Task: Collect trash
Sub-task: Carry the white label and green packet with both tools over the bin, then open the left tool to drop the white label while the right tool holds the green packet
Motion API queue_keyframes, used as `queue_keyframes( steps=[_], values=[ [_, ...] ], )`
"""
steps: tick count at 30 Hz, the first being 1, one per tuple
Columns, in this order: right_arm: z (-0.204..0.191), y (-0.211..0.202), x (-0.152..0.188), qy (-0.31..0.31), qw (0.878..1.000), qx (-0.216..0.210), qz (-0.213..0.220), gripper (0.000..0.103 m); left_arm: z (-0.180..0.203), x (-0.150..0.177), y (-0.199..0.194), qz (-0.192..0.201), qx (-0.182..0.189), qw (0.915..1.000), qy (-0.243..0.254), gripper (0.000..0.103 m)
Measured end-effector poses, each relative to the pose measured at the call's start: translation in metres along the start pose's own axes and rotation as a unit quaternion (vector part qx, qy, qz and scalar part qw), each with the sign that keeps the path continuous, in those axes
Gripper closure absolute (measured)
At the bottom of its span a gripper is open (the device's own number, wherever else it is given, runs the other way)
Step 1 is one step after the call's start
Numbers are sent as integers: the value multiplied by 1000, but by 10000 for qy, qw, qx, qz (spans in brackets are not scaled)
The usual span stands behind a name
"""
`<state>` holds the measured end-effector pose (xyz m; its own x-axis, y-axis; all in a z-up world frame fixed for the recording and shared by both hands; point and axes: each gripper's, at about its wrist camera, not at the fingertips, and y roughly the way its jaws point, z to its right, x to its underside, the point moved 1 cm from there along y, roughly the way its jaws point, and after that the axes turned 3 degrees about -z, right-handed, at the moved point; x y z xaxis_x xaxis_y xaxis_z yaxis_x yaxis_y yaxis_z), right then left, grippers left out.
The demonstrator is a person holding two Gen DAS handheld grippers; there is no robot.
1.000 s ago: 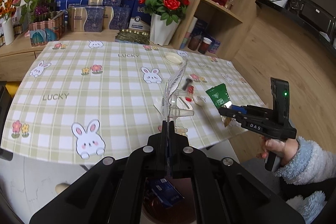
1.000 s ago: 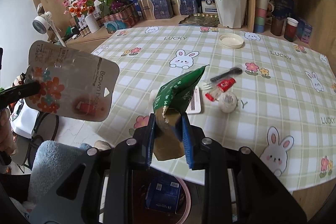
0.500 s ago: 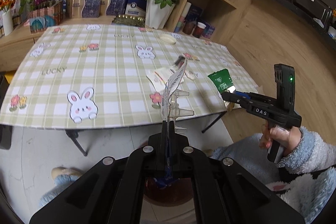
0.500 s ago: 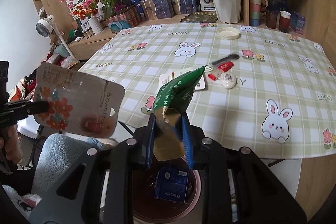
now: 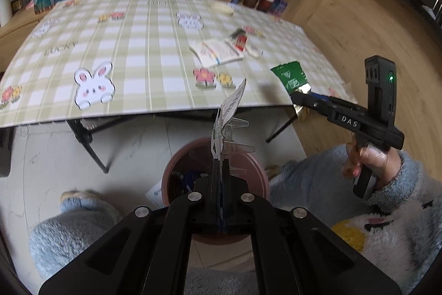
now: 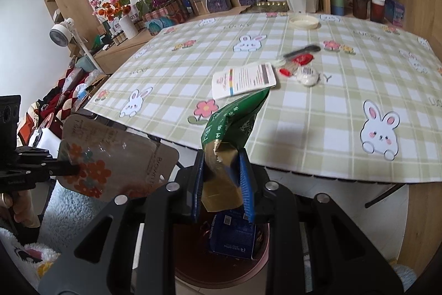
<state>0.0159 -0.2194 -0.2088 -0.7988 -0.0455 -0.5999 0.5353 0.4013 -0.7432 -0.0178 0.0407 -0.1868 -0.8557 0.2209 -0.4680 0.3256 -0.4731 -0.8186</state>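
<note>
My left gripper [image 5: 221,167] was clamped fully shut on the edge of a clear blister pack [image 5: 227,123], held upright and edge-on above the bin [image 5: 259,176], apparently so it would fall inside on release. My right gripper [image 6: 223,179] gripped a green packet [image 6: 232,126] by its gold lower end, jaws partly closed around it, likewise over the bin. A blue box [image 6: 233,235] lay inside. On the table [image 6: 345,107] remained a white card [image 6: 244,82], a red sachet [image 6: 299,60] and a round white item [image 6: 308,75], awaiting collection.
</note>
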Motion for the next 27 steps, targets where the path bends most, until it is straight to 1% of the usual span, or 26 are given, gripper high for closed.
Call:
queue_keyframes(
  steps=[6,12,15,25,26,27],
  values=[
    [14,10,10,153,9998,-16,-92,76,1,5,29,-392,4,9992,-31,102],
    [20,20,18,277,9994,-64,-212,76,-7,9,65,-899,82,9956,-251,102],
    [21,21,19,284,9993,-77,-232,76,-10,12,78,-1038,99,9942,-281,102],
    [24,28,24,337,9988,-79,-331,76,-23,18,108,-1394,-140,9893,-417,101],
    [24,28,25,338,9988,-82,-345,76,-24,18,110,-1402,-157,9890,-442,100],
    [23,29,25,334,9988,-83,-352,76,-25,18,111,-1409,-130,9889,-457,94]
  ],
)
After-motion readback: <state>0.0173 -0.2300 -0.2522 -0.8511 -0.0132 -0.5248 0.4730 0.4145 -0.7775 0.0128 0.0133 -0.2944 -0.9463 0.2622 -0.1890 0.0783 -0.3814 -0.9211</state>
